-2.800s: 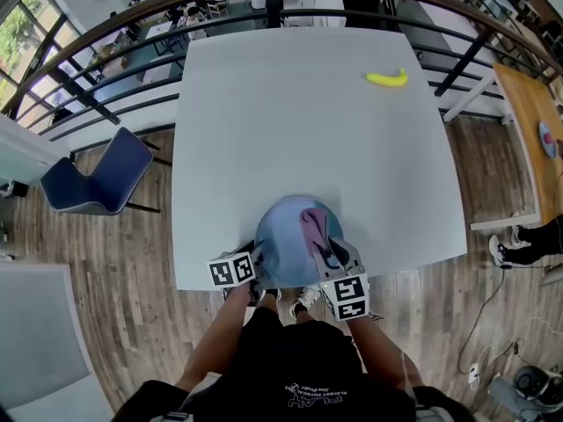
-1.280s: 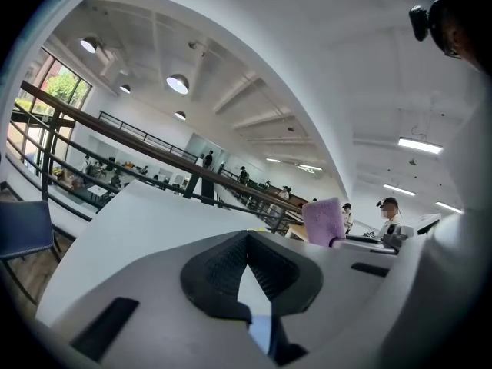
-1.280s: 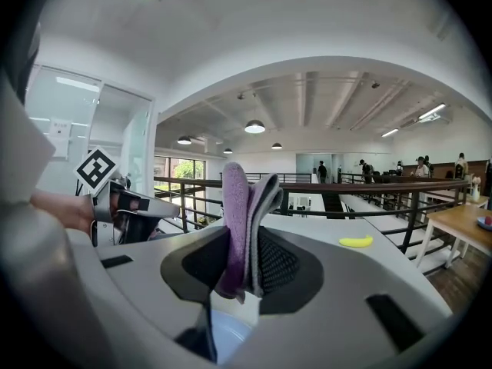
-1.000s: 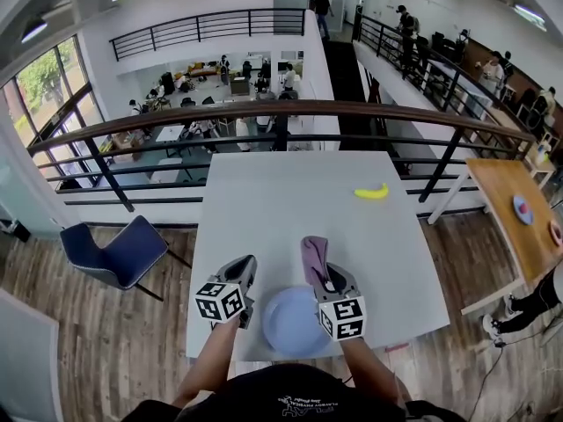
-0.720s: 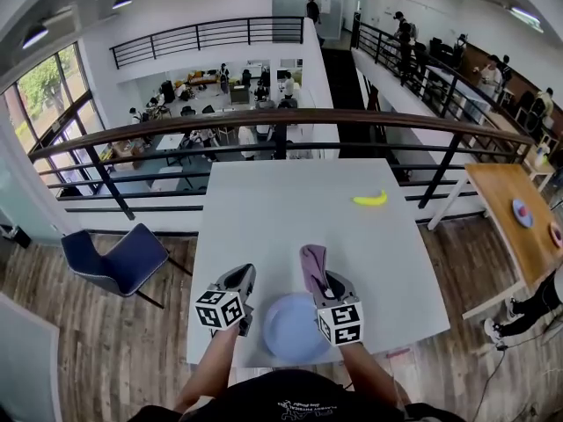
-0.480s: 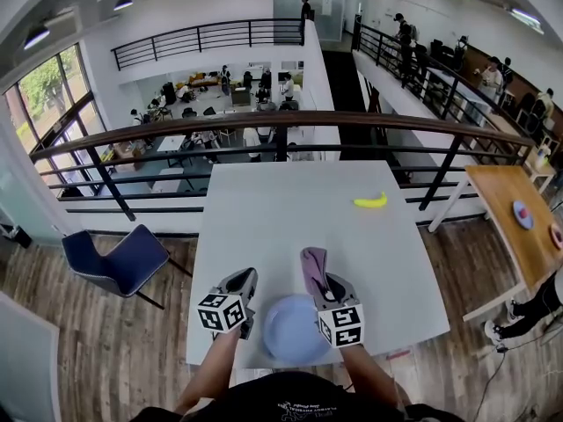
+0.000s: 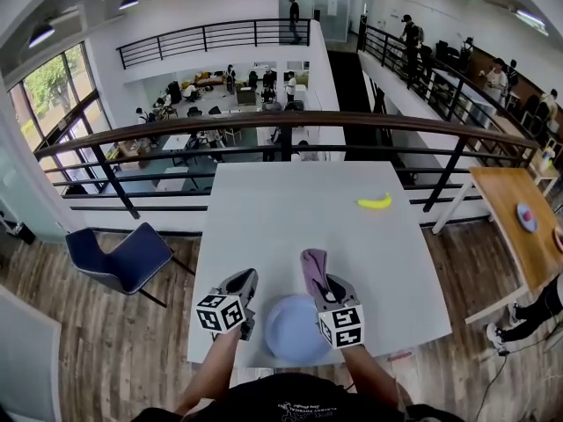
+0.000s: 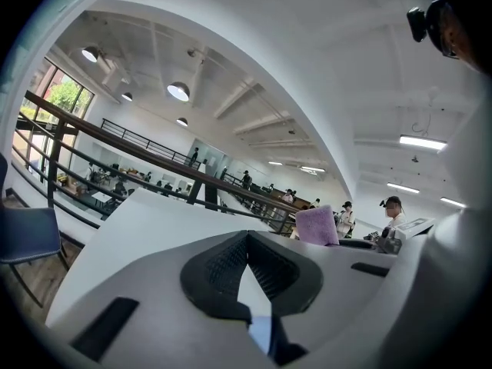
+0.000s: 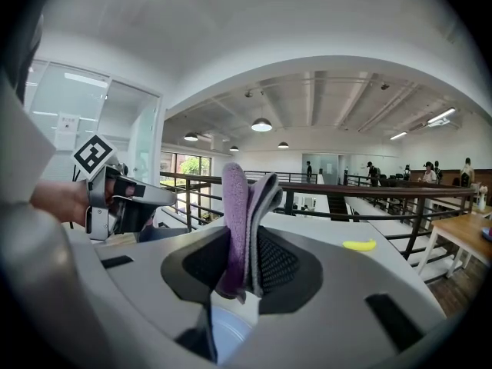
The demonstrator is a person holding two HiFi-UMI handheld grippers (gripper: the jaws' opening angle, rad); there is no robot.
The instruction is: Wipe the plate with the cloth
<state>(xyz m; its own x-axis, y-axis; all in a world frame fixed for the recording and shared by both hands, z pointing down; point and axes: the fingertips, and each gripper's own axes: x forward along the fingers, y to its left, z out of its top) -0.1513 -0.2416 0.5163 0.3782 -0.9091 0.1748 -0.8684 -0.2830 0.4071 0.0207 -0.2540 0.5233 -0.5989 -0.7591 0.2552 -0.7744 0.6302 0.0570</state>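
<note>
A white table [image 7: 299, 218] is standing against a railing [image 7: 290, 121], and the blue plate [image 7: 295, 332] is lying at its near edge between our grippers. We are clamping the purple cloth [image 7: 312, 266] upright in our right gripper [image 7: 324, 287] by the plate's far rim, while our left gripper [image 7: 247, 280] is hovering closed and empty. A banana [image 7: 375, 202] is lying toward the far right corner, well apart

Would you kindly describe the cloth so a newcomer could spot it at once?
On the grey table beside the dark railing, a pale blue plate lies at the near edge. Just beyond it the cloth stands upright, pinched in the right gripper: soft and purple, unlike the yellow banana.
</note>
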